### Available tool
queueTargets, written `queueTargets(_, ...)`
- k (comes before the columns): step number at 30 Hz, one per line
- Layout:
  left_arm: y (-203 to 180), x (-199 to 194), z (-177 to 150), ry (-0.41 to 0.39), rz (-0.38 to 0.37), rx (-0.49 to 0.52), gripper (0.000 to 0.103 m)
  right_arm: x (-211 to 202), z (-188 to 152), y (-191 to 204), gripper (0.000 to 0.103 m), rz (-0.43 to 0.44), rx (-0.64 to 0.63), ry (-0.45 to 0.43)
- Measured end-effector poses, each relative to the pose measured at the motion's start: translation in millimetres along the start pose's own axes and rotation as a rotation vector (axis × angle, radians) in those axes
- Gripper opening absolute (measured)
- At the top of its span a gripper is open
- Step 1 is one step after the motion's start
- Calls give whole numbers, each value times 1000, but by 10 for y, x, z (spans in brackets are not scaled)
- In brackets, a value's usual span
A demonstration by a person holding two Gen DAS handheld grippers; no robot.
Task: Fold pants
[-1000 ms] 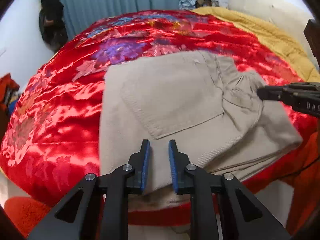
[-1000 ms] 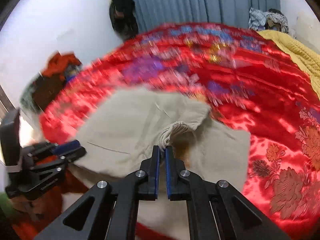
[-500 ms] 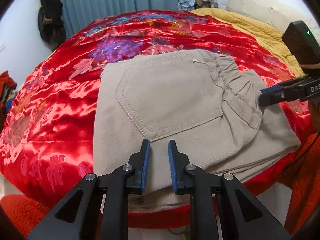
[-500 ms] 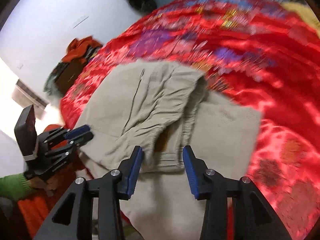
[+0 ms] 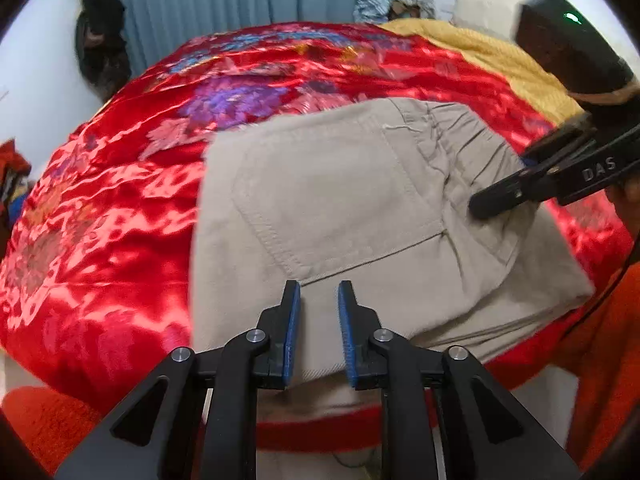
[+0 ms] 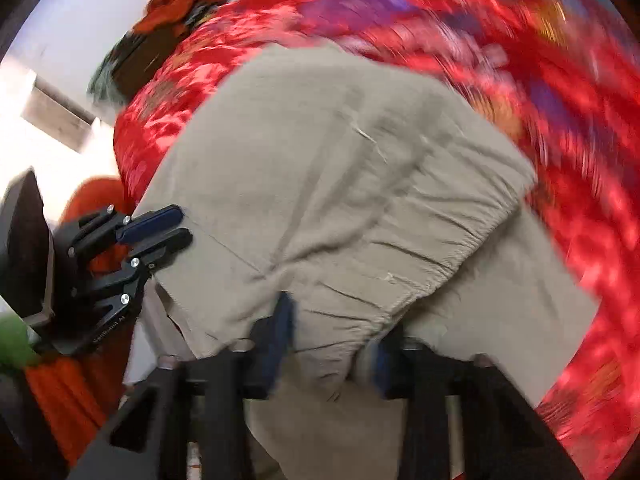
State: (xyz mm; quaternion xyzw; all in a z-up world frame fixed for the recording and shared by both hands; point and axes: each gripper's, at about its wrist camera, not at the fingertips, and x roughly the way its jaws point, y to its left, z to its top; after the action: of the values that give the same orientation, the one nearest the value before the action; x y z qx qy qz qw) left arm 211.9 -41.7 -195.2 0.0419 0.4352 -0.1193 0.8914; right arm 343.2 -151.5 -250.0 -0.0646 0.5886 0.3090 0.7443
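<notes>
Now the right hand-held gripper [image 6: 328, 340], spread, has released the pants [image 5: 360, 216]; left hand-held gripper [image 5: 319, 312] spread; fold looks finished.

blurred: right gripper [image 6: 330, 344] fingertips | hidden: pants [image 6: 340, 208] fold layers

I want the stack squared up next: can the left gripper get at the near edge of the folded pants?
Probably yes. The left gripper is open over the near edge of the folded pants, nothing lying between. The right gripper works at the waistband, off to the side.
</notes>
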Motion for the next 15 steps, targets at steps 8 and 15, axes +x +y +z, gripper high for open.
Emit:
queueTargets(8,363,-747,244,-134,-77,-157,45,-826,-201,256,23,97,72,-227)
queueTargets(15,197,-527,161,-65,-53,-96,46,-725,-801,-191,23,93,311,-188)
